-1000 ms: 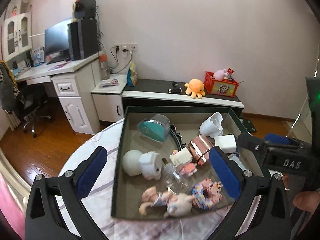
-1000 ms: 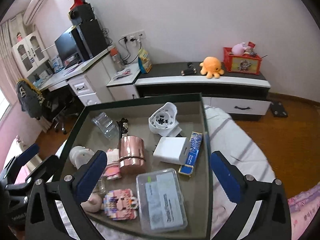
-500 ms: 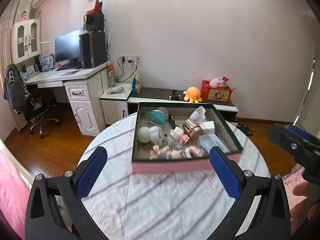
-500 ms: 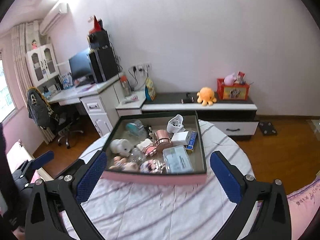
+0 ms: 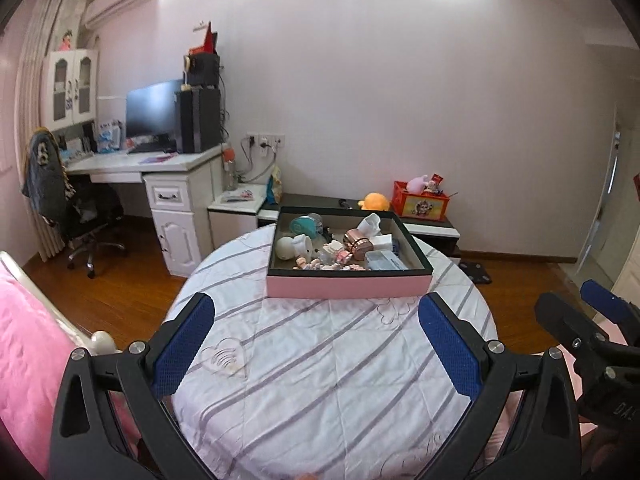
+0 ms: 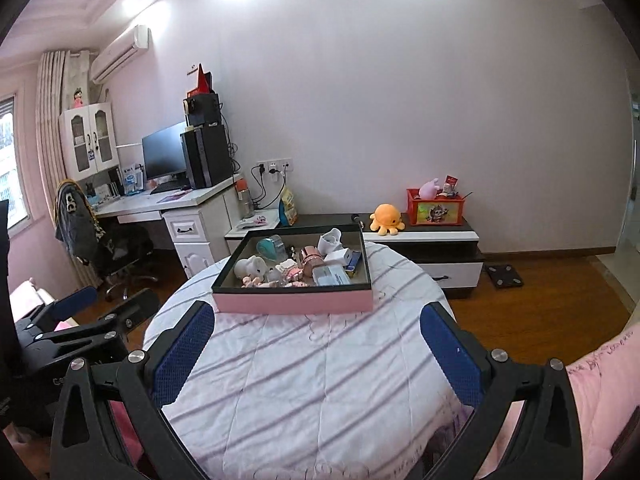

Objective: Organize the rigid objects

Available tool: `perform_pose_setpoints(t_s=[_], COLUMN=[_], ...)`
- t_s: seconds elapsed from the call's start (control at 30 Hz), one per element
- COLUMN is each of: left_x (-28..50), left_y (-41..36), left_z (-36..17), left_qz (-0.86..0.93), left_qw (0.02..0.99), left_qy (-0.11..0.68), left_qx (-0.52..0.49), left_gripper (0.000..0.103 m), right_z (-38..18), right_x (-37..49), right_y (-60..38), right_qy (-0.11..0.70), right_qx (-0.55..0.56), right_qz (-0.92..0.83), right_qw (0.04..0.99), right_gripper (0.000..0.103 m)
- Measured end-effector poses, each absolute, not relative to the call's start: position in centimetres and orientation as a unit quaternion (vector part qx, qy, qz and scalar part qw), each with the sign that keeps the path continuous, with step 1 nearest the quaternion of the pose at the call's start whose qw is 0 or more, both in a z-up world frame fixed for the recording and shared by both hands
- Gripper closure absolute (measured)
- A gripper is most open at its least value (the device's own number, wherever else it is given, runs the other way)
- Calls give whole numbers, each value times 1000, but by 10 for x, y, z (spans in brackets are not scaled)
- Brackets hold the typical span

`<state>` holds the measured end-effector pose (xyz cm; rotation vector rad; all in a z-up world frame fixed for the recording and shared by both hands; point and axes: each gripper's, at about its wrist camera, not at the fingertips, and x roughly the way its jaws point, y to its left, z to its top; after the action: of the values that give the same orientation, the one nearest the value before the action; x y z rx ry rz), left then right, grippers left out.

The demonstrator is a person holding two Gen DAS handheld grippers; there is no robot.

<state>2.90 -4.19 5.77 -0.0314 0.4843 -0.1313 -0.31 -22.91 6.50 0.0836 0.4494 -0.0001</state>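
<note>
**Both tongs wide and empty, tray on the far side**

The round worktop (image 5: 332,380) spreads under a striped white cloth. The pink tray (image 6: 294,302) full of trinkets sits at its far edge. Left tongs (image 5: 316,354) and right tongs (image 6: 316,354) hover released, well apart from it.

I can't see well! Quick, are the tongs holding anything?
Left tongs: open, holding nothing.
Right tongs: open, holding nothing.

Both grippers' fingers (image 5: 184,344) (image 6: 448,356) spread wide, empty.
</note>
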Motion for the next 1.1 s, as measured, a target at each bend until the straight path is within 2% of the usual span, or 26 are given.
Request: perform_pose_setpoints(t_s=[0.4, 1.1], left_x=[-32, -46], left_y=[-30, -29], left_z=[55, 65], left_qz=[-60, -70], left_qw=[971, 973], left_qy=[233, 218], left_qx=[-7, -17], left_gripper=[0, 0], right_z=[65, 67], right_x=[-60, -69], right_y=[-216, -215], right_qy=[208, 204], right_qx=[47, 44], right_qz=[4, -3], right_qw=[977, 978], right_gripper=[0, 0])
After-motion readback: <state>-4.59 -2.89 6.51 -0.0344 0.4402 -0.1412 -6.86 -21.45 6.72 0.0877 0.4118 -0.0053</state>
